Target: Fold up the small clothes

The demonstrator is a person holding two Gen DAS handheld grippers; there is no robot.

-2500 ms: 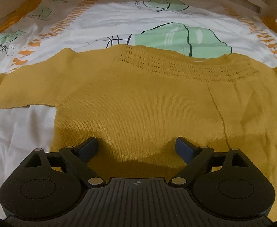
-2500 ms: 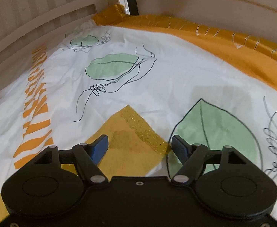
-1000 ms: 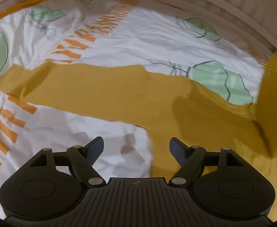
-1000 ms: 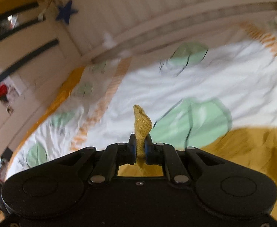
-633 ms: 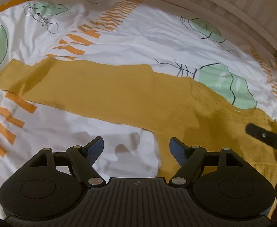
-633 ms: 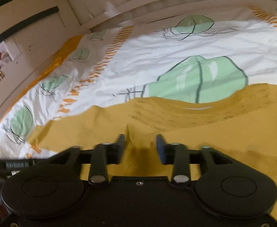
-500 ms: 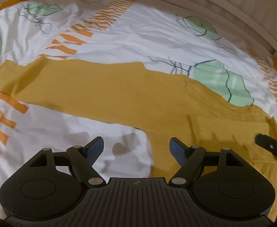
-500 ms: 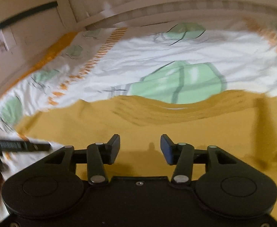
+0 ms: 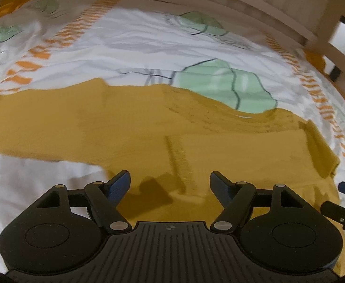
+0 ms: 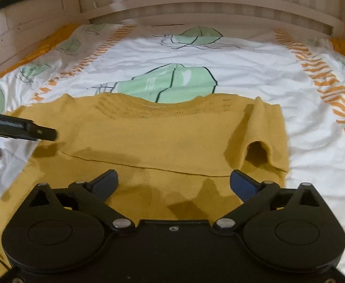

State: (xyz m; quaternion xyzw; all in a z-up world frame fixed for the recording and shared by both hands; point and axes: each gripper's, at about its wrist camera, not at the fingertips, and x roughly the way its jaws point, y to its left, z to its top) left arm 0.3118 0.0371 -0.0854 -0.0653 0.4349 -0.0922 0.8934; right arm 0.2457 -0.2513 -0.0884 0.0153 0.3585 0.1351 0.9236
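Mustard knit sweater (image 10: 163,139) lies flat on the bed's leaf-print sheet (image 10: 231,70), filling centre frame in the right wrist view, neckline toward the headboard (image 10: 196,2). Folded-in sleeve (image 10: 255,136) lies across the body at right of frame; the other sleeve (image 9: 42,122) lies spread out at left in the left wrist view.

Right claw (image 10: 173,181): jaws opening wide, nothing between them. Left claw (image 9: 170,184): closing slightly, empty, above the body.

Step, as judged: first sleeve fold laid. Next calls for the left claw to reach that spread sleeve's cuff, pinch it and carry it across.

Dim, warm, motion-blurred, fisheye-bowed edges
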